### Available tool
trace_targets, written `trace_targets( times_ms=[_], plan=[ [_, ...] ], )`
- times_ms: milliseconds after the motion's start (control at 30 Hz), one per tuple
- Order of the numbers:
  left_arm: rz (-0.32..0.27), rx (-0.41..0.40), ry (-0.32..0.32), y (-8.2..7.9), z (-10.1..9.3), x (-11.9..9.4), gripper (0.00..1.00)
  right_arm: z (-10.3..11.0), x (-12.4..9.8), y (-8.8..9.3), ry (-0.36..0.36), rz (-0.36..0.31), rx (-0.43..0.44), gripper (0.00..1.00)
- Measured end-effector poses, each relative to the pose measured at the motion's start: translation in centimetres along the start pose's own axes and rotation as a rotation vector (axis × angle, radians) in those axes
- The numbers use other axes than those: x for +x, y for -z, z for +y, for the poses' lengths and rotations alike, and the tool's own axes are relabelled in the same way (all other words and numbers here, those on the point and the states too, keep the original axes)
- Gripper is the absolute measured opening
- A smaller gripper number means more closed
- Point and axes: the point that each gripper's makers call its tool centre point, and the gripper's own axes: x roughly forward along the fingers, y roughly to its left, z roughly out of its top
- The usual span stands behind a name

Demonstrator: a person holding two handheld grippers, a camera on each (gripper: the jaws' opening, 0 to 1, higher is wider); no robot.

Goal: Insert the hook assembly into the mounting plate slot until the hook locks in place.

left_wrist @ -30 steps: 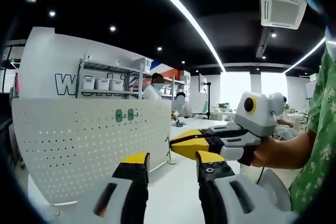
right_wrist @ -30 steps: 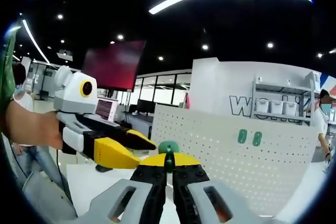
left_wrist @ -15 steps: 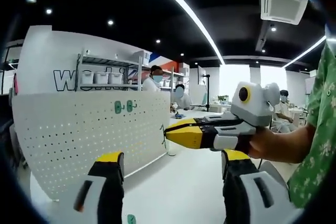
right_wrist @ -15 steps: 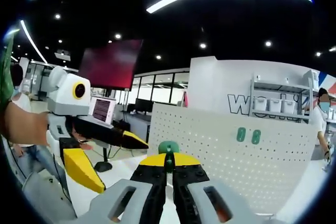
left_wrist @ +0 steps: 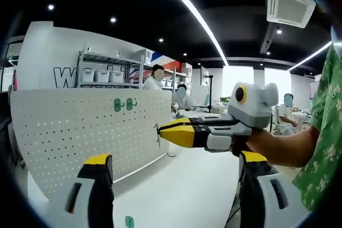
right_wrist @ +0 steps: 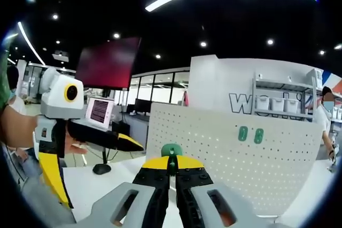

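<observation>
Bright, even indoor light. Long LED ceiling strips (left_wrist: pixel 188 8) and small round downlights (right_wrist: pixel 203 44) stand out against a dark ceiling. Windows (left_wrist: pixel 243 80) at the back are blown out white. White table (left_wrist: pixel 176 190) gives soft glare, shadows faint. Heavy fisheye bending toward the edges of both views. Near jaws slightly soft; distance a little hazy.

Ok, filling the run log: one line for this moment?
left hand-held gripper open | right hand-held gripper shut on green hook | pegboard ahead
</observation>
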Motion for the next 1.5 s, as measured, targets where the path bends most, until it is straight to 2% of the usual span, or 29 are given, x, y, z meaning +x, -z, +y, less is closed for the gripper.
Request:
trace_targets(
  times_ms=[367, 800, 1267, 1500],
  plan=[
    [-0.012, -0.022, -0.006, 0.3, 0.5, -0.3, 1.0, -1.4, 2.1, 0.1, 0.045, 0.019, 0.003, 0.01],
    [-0.006, -0.029, -0.006, 0.7, 1.2, -0.7, 0.98, -3.8, 5.1, -1.2, 0.111, 0.013, 0.008, 0.01],
    [0.001, -0.042, -0.01, 1.2, 2.0, -0.8, 0.98, -8.0, 8.1, -2.6, 0.228, -0.003, 0.025, 0.01],
    [0.003, -0.051, -0.01, 1.6, 2.6, -0.9, 0.97, -9.4, 9.5, -2.7, 0.279, -0.006, 0.023, 0.01]
  ],
)
